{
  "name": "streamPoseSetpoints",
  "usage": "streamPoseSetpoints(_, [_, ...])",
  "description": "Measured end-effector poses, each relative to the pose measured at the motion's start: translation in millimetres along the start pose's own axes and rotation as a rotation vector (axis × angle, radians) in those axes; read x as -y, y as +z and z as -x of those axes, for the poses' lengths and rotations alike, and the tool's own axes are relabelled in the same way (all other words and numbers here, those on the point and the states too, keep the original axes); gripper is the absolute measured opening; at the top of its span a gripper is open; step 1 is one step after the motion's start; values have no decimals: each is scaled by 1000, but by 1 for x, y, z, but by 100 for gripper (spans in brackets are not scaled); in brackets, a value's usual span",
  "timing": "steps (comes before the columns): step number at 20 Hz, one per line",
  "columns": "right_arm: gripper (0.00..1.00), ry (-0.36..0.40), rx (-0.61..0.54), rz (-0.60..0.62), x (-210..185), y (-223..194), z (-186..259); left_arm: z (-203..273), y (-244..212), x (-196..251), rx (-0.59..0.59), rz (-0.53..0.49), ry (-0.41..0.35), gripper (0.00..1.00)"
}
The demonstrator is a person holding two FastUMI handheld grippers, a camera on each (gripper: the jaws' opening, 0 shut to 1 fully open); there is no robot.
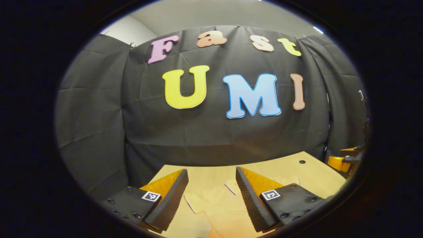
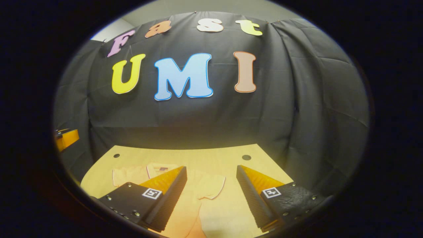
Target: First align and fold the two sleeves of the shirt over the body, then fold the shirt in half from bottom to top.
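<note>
Black cloth backs the tabletop [image 2: 231, 158], where the shirt [image 2: 198, 195] lies flat, sleeves unfolded; above it, left gripper [image 1: 211, 195] and right gripper [image 2: 211, 195] gape wide, empty, apparently ready for sleeves.

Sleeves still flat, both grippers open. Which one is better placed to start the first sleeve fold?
Right, probably. The right gripper is open with a sleeve of the shirt lying between its fingers. The left gripper is open over the shirt's body, no sleeve edge clearly lined up.
</note>
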State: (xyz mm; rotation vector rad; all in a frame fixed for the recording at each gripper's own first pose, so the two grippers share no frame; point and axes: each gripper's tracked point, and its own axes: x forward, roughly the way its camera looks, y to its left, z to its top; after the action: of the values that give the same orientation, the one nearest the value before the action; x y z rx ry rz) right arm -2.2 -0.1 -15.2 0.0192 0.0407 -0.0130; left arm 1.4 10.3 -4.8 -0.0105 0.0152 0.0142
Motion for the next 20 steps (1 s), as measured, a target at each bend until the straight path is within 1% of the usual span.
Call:
streamPoseSetpoints(1, [95, -1, -7, 0, 0, -3, -1, 0, -1, -1, -1, 2, 2, 93])
streamPoseSetpoints(5, [95, -3, -38, 14, 1, -13, -9, 0, -1, -3, -1, 6, 5, 93])
streamPoseSetpoints(8, [94, -22, -84, 34, 9, -25, -32, 0, -2, -1, -2, 7, -2, 93])
streamPoseSetpoints(10, [95, -20, -126, 15, 11, -34, -53, 0, -3, 0, -5, 10, -3, 93])
streamPoseSetpoints(14, [95, -20, -241, -30, 15, -65, -98, 1, -10, -7, -22, 29, 14, 93])
streamPoseSetpoints(15, [94, -27, -278, -39, 17, -76, -108, 2, -13, -10, -28, 30, 23, 93])
streamPoseSetpoints(17, [89, -27, -347, -58, 19, -101, -129, 4, -17, -18, -35, 28, 45, 93])
streamPoseSetpoints(20, [89, -45, -445, -67, 26, -135, -154, 5, -25, -27, -56, 38, 72, 93])
